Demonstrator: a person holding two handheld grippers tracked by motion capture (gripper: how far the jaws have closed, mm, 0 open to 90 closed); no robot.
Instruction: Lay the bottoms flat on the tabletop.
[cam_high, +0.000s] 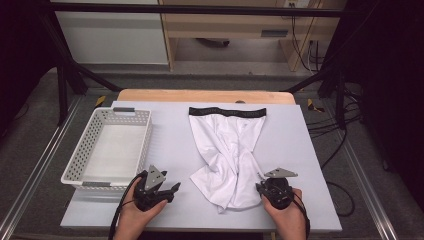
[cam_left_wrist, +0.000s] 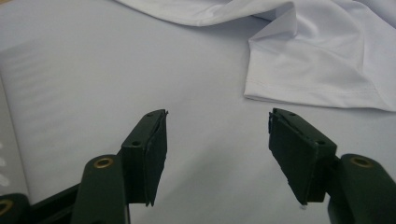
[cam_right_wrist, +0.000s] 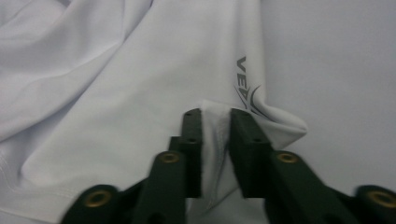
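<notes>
White shorts (cam_high: 230, 150) with a black waistband (cam_high: 227, 112) lie crumpled on the pale table (cam_high: 170, 145), legs toward me. My right gripper (cam_high: 260, 186) is at the near right leg. In the right gripper view it (cam_right_wrist: 215, 121) is shut on a bunched fold of that leg's hem, beside a grey printed logo (cam_right_wrist: 245, 84). My left gripper (cam_high: 175, 189) rests low at the near left, a little short of the left leg's hem. In the left gripper view it (cam_left_wrist: 217, 140) is open, with bare table between its pads and the shorts' hem (cam_left_wrist: 317, 93) just beyond.
A white perforated basket (cam_high: 87, 137) with grey handles stands at the table's left side, nothing visible in it. A wooden strip (cam_high: 205, 95) borders the far edge. Dark frame posts and cables stand beyond the table on both sides.
</notes>
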